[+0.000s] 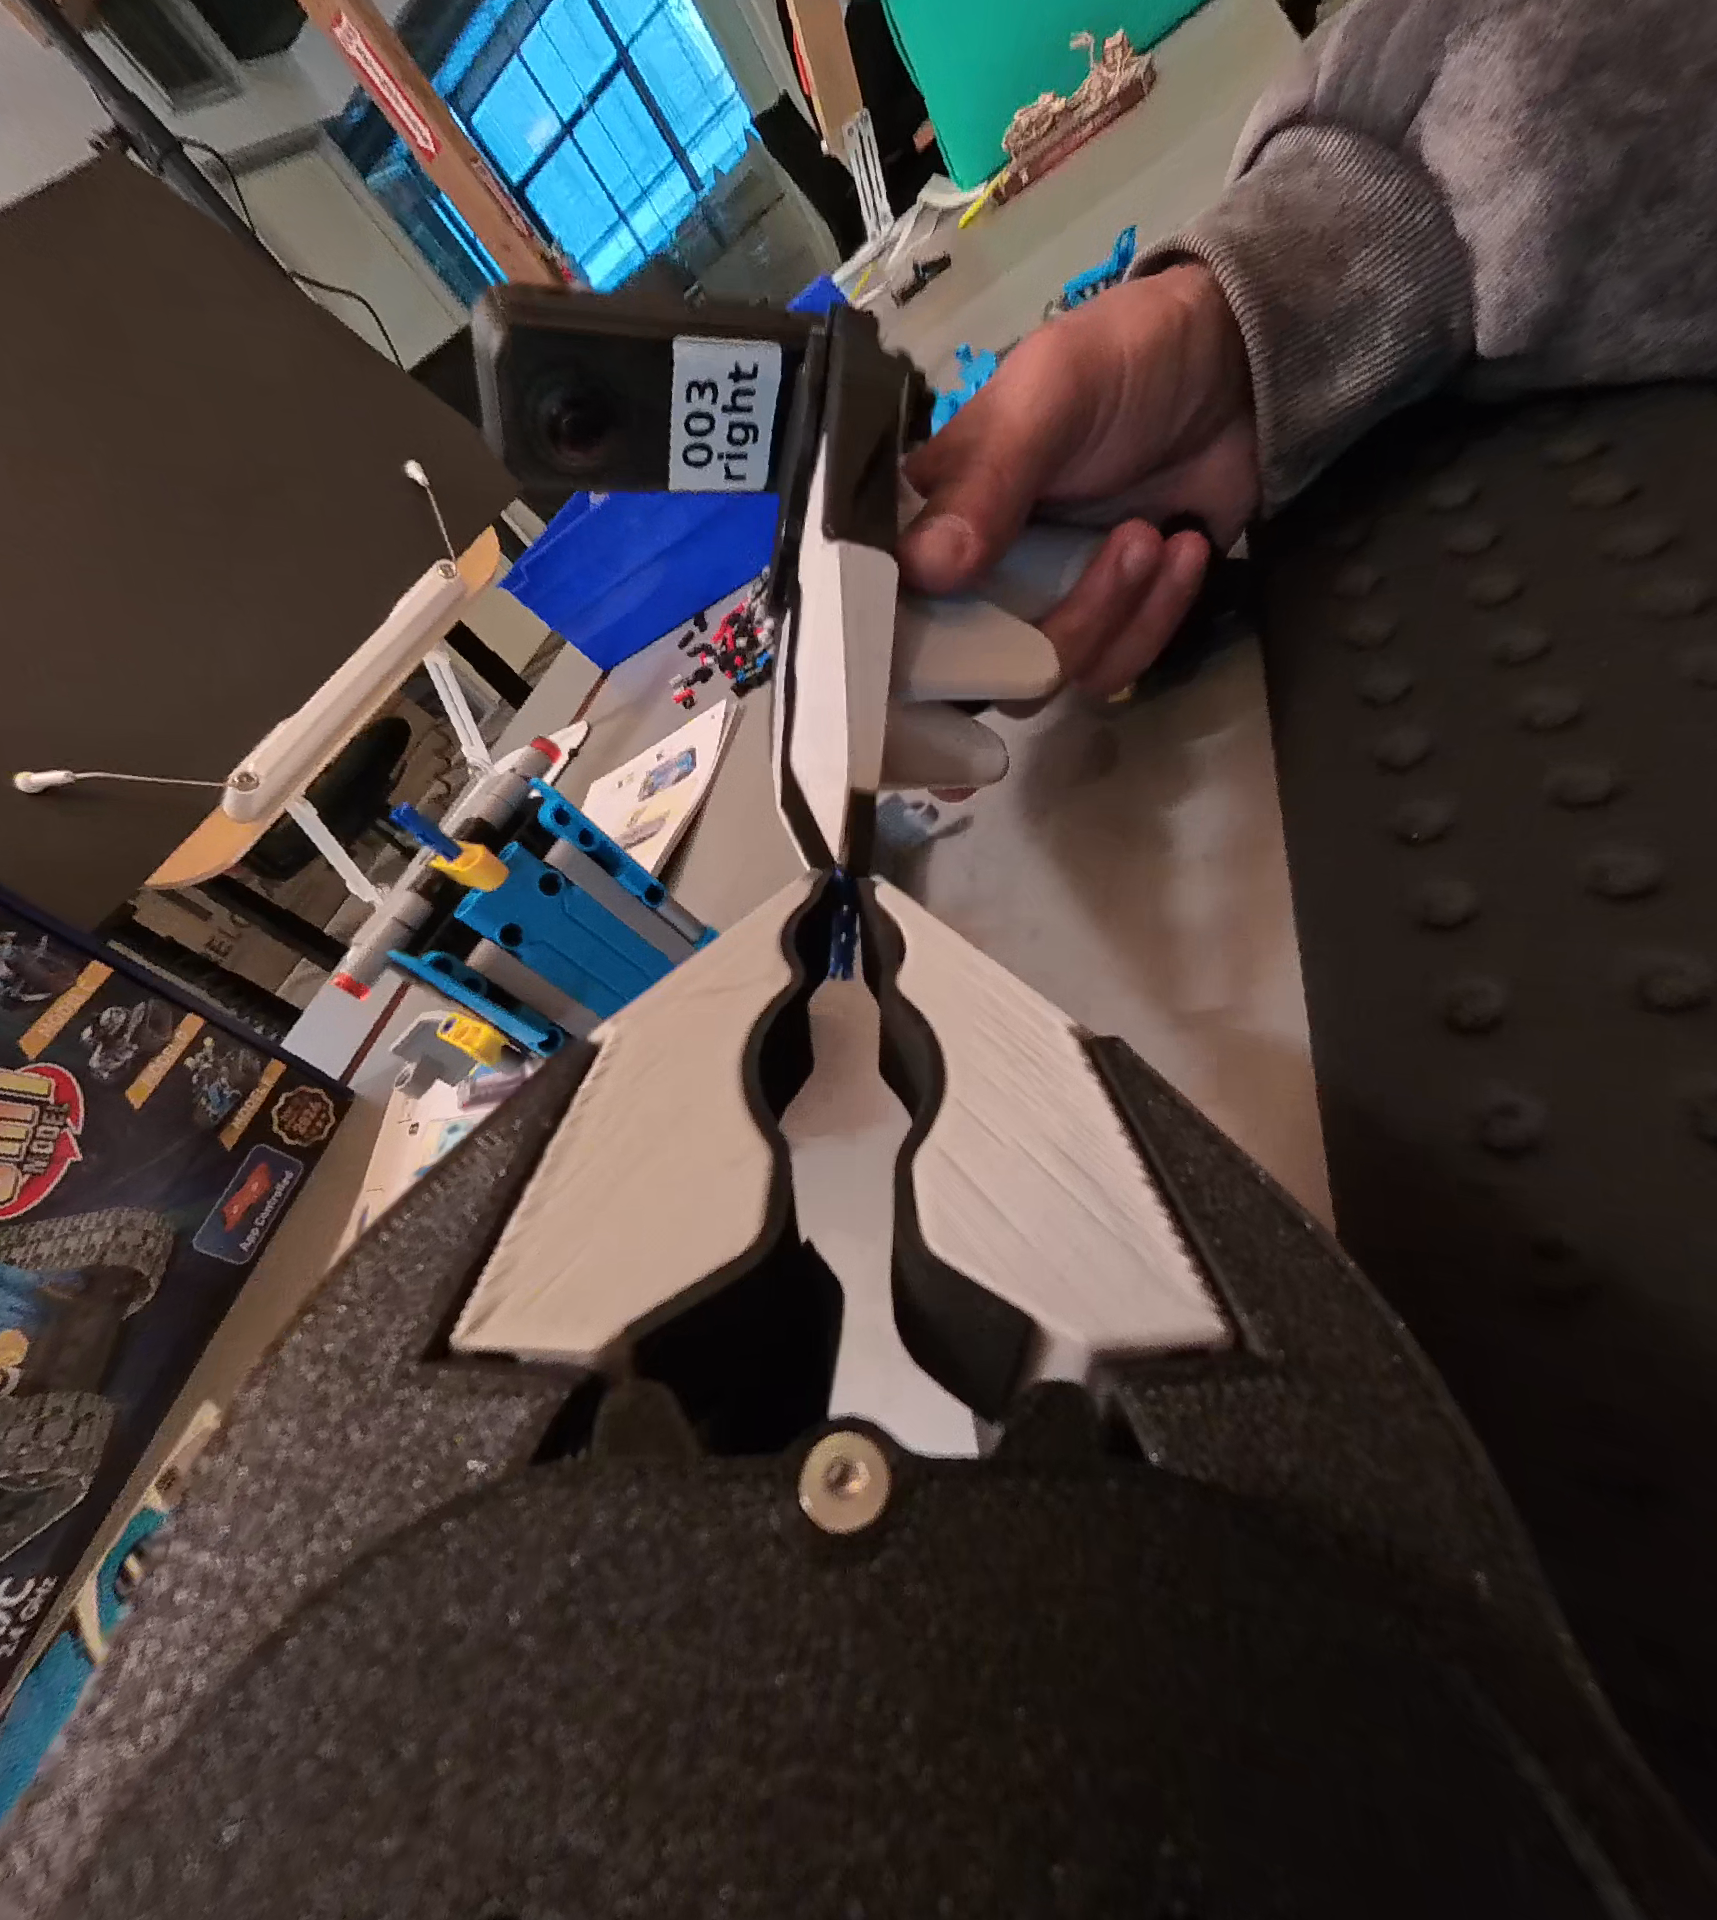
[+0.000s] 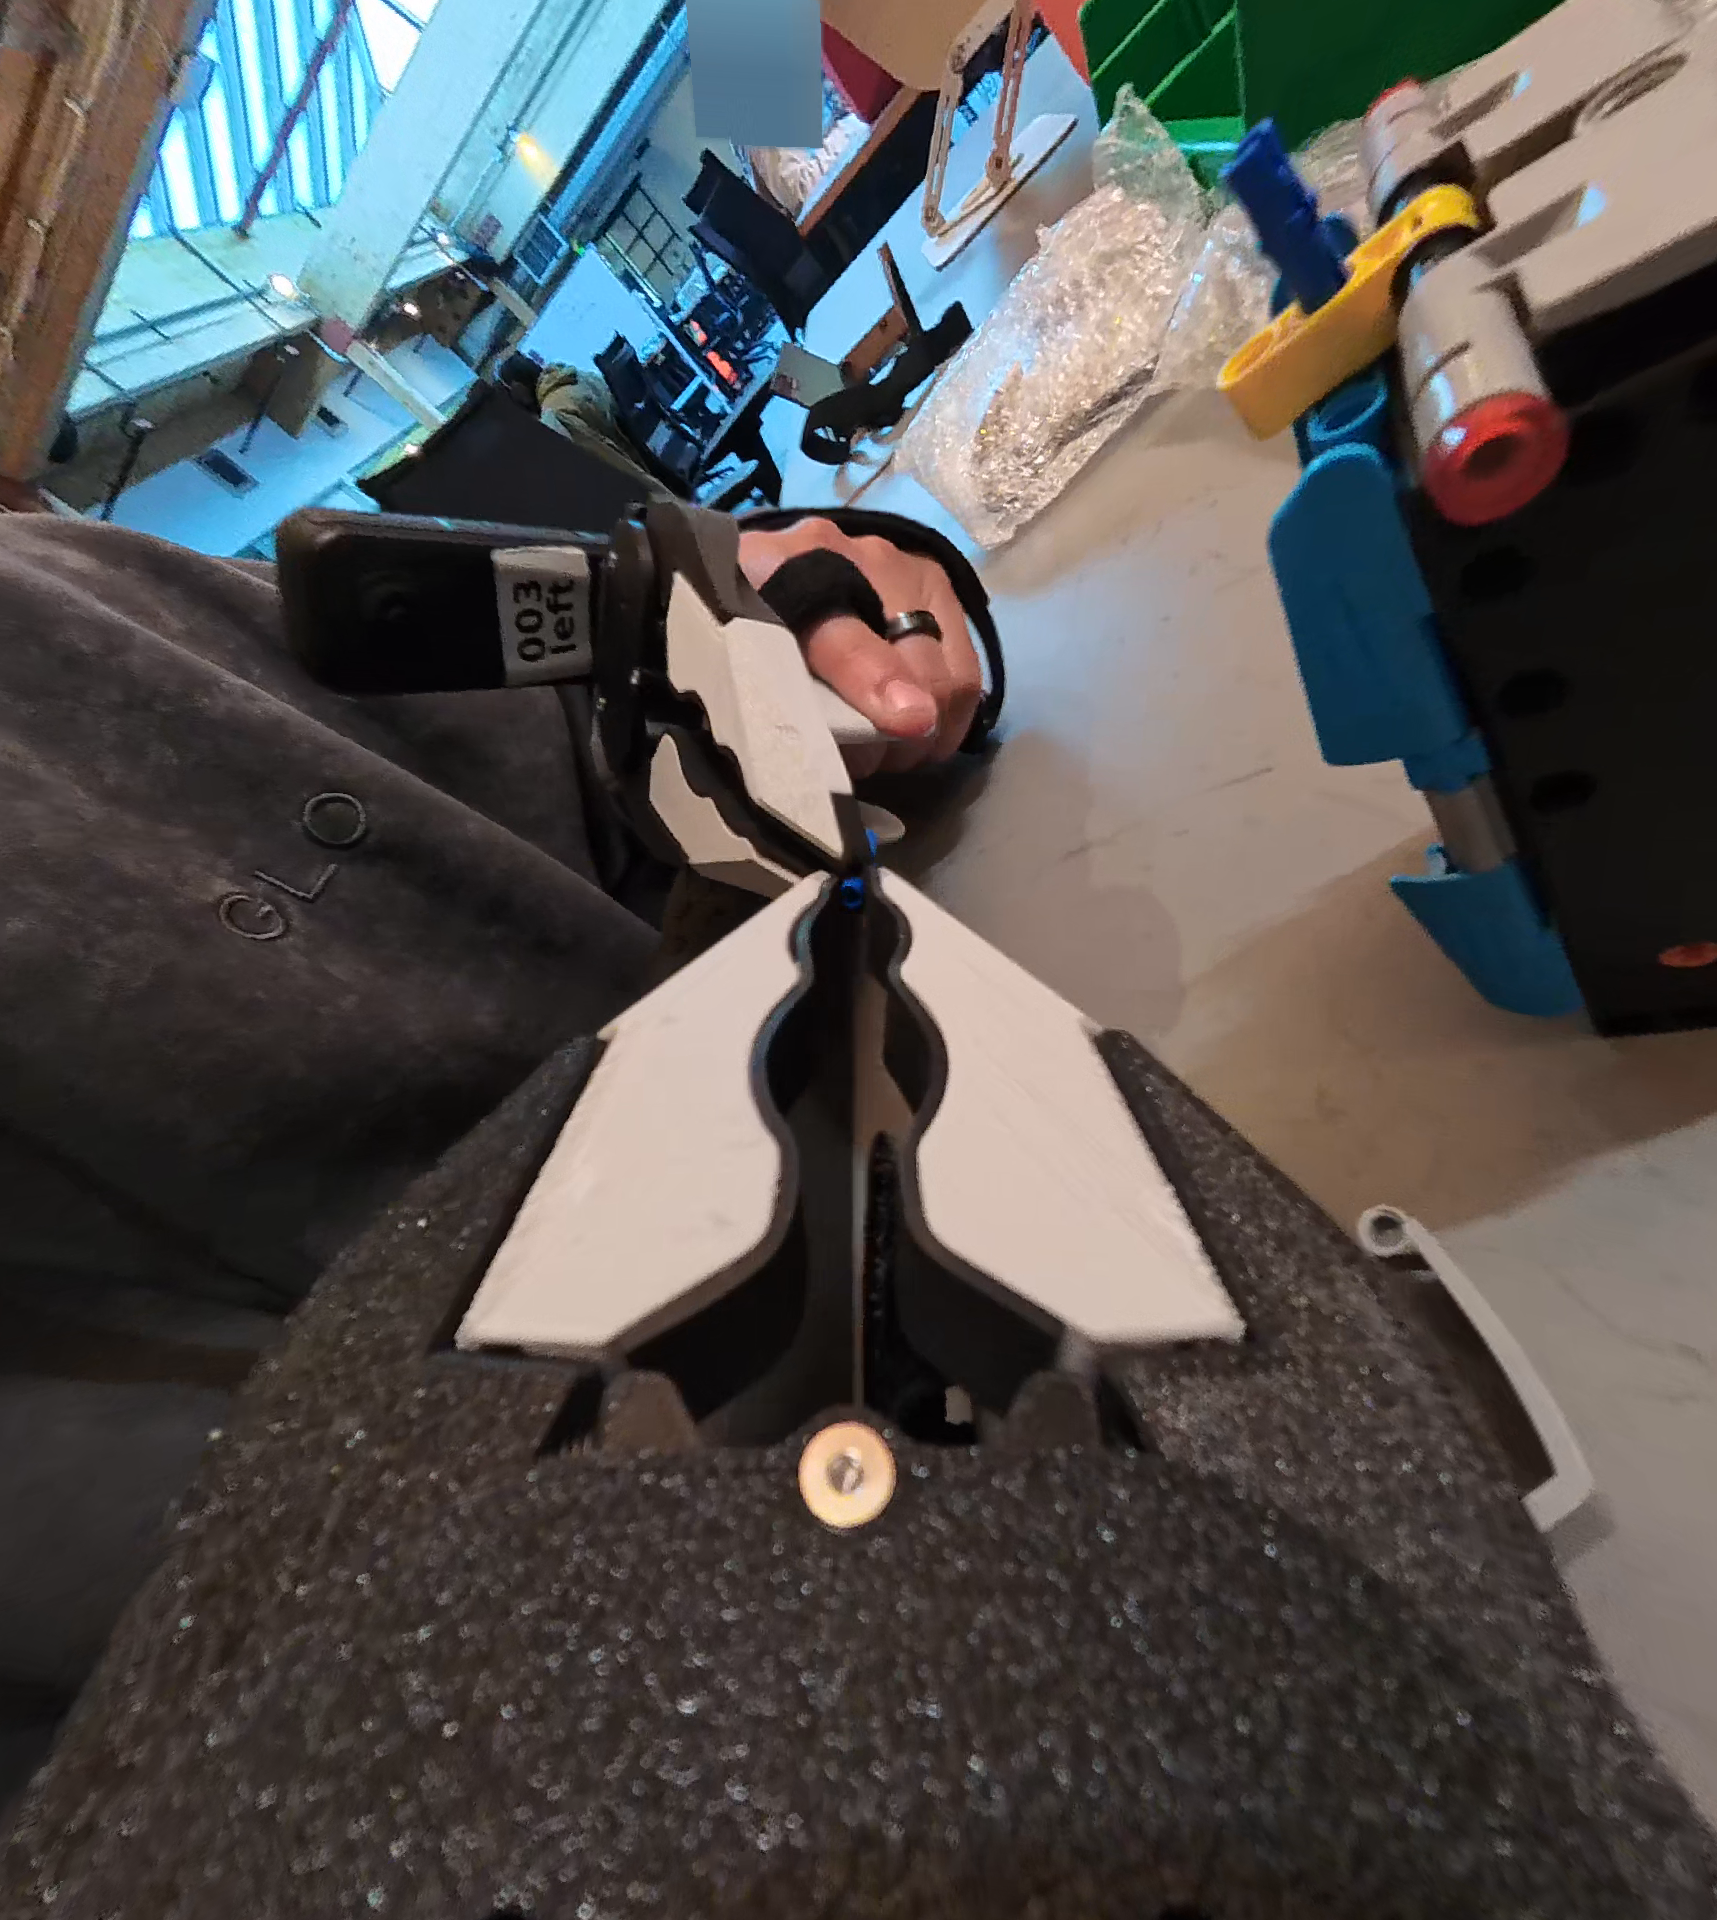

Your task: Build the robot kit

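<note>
Above the pale grey bench (image 2: 1093, 831), near its front edge by the person's grey sweatshirt (image 2: 210, 935), both grippers meet tip to tip. Left gripper (image 1: 838, 894) pinches a small blue pin (image 1: 841, 935); right gripper (image 2: 849, 883) is pressed together on the pin's other end. A blue, grey and yellow brick model (image 1: 542, 904) stands near the far edge, with a printed toy box (image 1: 54, 1247), an open booklet (image 1: 662, 790), a blue bin (image 1: 646, 571) and loose small parts (image 1: 729, 644). Each gripper's camera carries a white printed label. Windows (image 1: 605, 135) glow blue behind.
</note>
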Action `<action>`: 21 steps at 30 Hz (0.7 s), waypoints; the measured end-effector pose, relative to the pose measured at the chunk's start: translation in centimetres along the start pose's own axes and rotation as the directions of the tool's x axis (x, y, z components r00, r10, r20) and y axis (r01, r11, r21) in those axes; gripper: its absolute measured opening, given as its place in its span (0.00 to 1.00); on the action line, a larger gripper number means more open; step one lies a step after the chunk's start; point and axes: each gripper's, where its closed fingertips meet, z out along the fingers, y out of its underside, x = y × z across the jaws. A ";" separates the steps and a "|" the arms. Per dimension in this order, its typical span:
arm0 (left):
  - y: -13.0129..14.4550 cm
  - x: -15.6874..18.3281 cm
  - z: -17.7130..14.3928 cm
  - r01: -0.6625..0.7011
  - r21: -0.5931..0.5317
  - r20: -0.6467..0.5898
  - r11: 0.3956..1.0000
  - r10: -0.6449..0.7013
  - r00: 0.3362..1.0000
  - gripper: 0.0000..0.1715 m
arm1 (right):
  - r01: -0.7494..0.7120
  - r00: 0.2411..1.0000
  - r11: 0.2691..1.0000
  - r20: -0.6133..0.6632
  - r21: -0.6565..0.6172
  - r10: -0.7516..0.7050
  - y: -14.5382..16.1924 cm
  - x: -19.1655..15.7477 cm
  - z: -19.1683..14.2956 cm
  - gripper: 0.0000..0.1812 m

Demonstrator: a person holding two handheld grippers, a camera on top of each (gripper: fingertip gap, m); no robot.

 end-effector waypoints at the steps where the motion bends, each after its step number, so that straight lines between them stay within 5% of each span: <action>1: -0.1 0.0 0.0 0.004 0.009 -0.002 1.000 -0.004 1.000 0.02 | -0.014 1.000 1.000 0.017 0.004 0.014 -0.1 -0.1 -0.1 0.02; 7: -0.5 0.4 -0.8 0.003 0.063 -0.040 0.998 0.000 0.999 0.07 | -0.123 0.977 0.992 0.176 0.001 0.121 -0.1 -1.7 -0.7 0.02; 21: -2.3 1.2 -1.5 0.063 0.163 -0.125 0.985 -0.042 0.991 0.03 | -0.157 0.951 0.986 0.260 -0.053 0.165 0.6 -3.0 -0.1 0.02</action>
